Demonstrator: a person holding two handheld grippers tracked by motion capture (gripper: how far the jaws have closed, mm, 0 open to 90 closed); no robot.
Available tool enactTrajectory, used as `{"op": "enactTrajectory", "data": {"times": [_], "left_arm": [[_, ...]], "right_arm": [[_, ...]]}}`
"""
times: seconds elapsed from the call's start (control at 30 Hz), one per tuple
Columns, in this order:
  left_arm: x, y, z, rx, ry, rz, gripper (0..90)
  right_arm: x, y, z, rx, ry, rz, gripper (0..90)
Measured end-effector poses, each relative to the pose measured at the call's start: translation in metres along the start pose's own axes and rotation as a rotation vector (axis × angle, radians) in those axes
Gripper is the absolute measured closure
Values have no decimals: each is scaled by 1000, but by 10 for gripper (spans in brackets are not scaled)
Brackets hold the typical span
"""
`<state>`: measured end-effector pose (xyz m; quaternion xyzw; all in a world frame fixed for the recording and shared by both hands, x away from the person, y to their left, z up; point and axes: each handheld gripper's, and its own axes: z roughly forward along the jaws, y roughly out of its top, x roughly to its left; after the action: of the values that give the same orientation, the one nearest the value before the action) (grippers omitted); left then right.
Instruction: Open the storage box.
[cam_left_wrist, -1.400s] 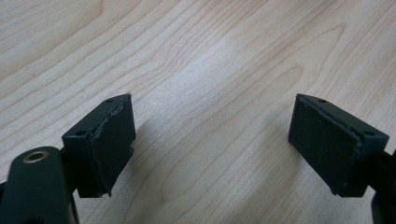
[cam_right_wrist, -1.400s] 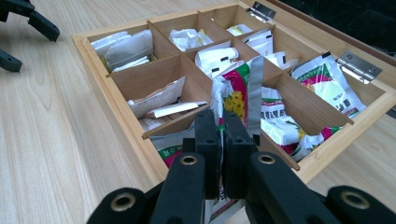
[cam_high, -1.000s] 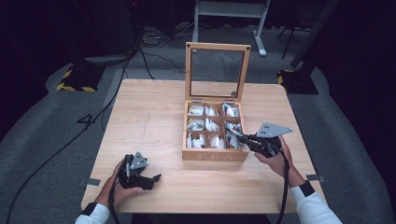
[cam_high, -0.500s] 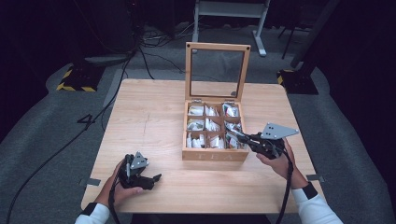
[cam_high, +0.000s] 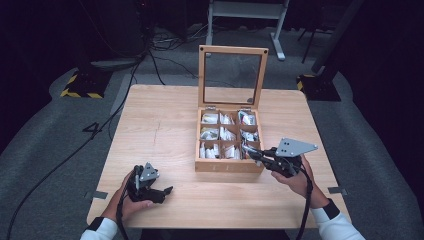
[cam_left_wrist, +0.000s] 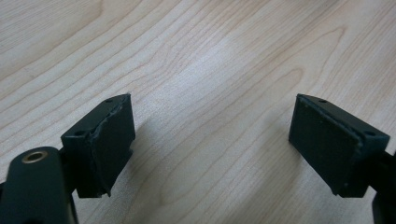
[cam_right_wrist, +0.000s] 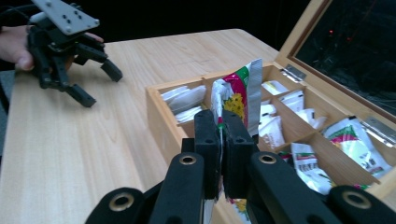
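Tea sachet (cam_right_wrist: 235, 100) stands upright, long axis vertical, pinched by right tool (cam_right_wrist: 220, 140).

box (cam_high: 229, 165) on table (cam_high: 160, 125) | packets (cam_high: 220, 134) in its compartments | lid (cam_high: 231, 77) behind

A pale wooden tabletop (cam_high: 165, 125) stands on grey floor (cam_high: 45, 165), with black cables (cam_high: 150, 55) and a metal stand (cam_high: 245, 12) behind it.
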<state>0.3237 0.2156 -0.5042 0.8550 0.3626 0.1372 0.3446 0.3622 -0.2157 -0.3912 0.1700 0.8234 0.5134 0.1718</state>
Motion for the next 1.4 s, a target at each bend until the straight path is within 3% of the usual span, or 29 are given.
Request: {"op": "enactTrajectory", "data": {"times": [0.13, 0.6, 1.0, 1.17, 1.4], "left_arm": [[0, 0, 0, 0, 0, 0, 149], [0, 0, 0, -1, 2, -3, 148], [0, 0, 0, -1, 1, -1, 148], [0, 0, 0, -1, 1, -2, 149], [0, 0, 0, -2, 1, -2, 149]], "right_arm": [[8, 0, 2, -1, 47, -1, 870], [39, -2, 10, 35, 127, -54, 867], [56, -21, 41, 148, 185, -83, 867], [63, -32, 56, 214, 193, -120, 865], [70, -40, 65, 256, 233, -126, 846]]}}
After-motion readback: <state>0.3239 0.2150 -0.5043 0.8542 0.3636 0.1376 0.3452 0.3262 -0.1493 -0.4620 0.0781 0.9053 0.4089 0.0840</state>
